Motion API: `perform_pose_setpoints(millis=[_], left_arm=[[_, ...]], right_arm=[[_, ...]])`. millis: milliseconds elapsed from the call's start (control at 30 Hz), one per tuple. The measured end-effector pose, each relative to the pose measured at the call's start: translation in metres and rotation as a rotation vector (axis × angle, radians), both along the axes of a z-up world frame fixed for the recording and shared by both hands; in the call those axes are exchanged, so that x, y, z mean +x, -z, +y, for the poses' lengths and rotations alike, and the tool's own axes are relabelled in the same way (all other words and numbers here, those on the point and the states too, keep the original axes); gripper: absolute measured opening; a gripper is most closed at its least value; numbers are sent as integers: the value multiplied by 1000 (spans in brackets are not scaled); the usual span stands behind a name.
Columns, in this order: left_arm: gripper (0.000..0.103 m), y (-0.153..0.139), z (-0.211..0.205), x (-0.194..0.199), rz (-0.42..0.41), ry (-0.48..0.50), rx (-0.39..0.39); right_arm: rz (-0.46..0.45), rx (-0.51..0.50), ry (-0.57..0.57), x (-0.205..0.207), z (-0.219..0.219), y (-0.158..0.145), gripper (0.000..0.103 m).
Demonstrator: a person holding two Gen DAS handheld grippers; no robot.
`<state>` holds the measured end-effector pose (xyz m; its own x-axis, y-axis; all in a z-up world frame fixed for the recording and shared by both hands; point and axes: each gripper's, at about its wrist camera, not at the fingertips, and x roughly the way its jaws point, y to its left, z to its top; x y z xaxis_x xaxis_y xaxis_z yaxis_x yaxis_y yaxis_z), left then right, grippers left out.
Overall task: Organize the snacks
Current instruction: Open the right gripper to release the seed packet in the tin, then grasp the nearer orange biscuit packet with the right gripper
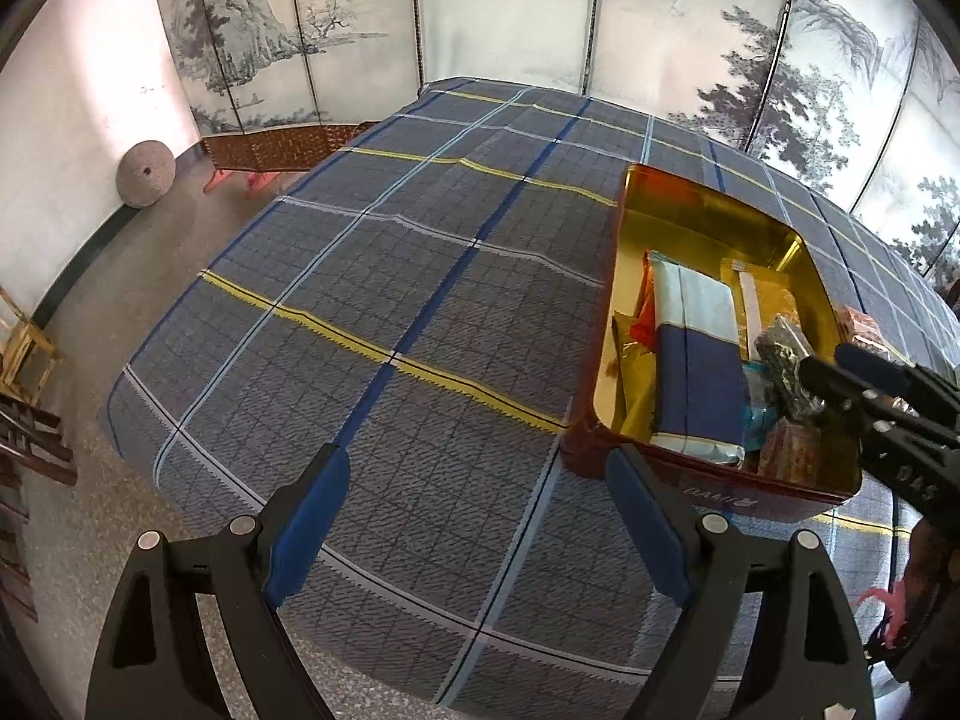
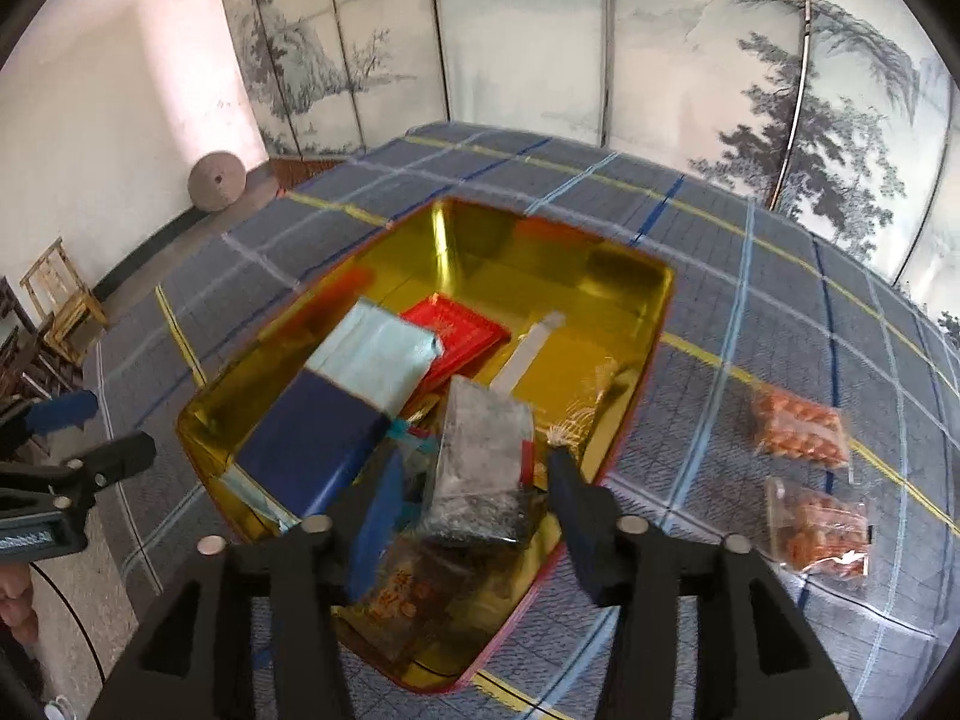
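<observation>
Now the right gripper [image 2: 474, 516] stands half-open around a light, crinkly dark snack packet [image 2: 480, 468] over the tin [image 2: 654, 324], pads apparently clear; take the packet by its flat sides. Off to the side, the left gripper [image 1: 480, 528] gapes wide, empty.

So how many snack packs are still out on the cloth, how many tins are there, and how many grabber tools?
Orange snack packs on the cloth: 2, one and another
Tins: 1
Grabber tools: 2, left gripper and right gripper
Total: 5
</observation>
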<state>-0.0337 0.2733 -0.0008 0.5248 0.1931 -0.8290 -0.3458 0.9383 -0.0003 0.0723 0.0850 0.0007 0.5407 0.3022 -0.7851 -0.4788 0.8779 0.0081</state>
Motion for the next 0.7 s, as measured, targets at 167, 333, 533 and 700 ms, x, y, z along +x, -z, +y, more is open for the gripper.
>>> perform_pose_setpoints(millis=[167,333,533,700], left_arm=[[85,-2,-5,1,-6,8,2],[85,-3,-8,2,-5,14,-1],[85,-5,-15,6,-6,30,7],[85,-4,-21,11,-2,39,9]], right_arm=[[-40,10,50,3,-19,-12,60],[-39,-40,150,15,-55,-11,63],[-27,-107,283,30,-108,-2,66],[-21,-105,348,37,-138,3,72]])
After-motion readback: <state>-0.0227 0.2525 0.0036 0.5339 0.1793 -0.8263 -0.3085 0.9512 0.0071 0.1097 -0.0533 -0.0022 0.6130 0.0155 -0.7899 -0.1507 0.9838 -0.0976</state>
